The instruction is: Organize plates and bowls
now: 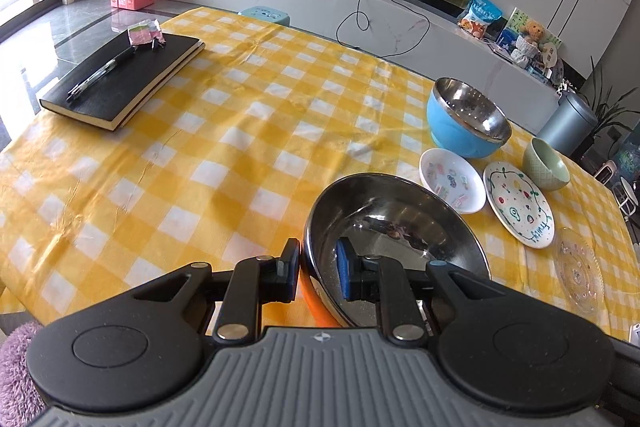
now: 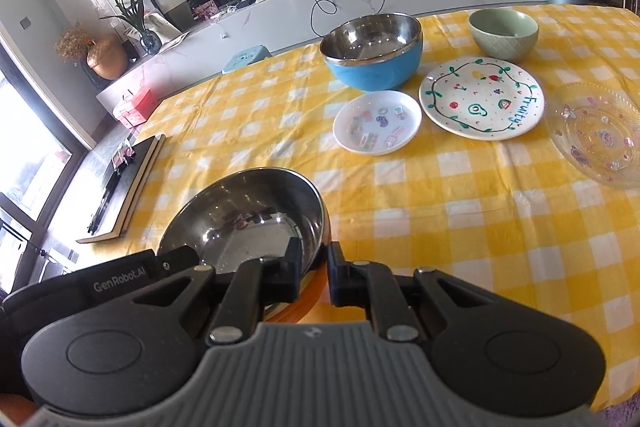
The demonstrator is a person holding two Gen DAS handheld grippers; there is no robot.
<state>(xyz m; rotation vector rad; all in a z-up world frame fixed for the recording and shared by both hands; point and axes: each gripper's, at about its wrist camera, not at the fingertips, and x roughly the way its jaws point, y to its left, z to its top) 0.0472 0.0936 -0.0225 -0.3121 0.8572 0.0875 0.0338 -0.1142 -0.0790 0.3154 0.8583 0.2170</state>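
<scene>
I am holding one steel bowl with both my tongs. My left tongs are pinching its rim on the left side, one pad outside and one pad inside, so they are squeezed narrow on the thin edge. My right tongs are pinching the rim on the other side the same way, also narrow. The bowl is orange on the outside and it is sitting right in front of both tongs, close to me, over the yellow checked worktop. I cannot tell if it is touching the cloth or just above it. The other dishes are lying ahead and off to my right: a blue bowl, a green bowl, a small plate, a fruit plate and a glass plate. The blue bowl is the nearest bowl, and it is a steel one too, so I think my bowl is going there, maybe to stack. My right hand is on the side closer to it, so I guess that hand is leading the way and the left one is following along. A black book is lying far off to the left.
</scene>
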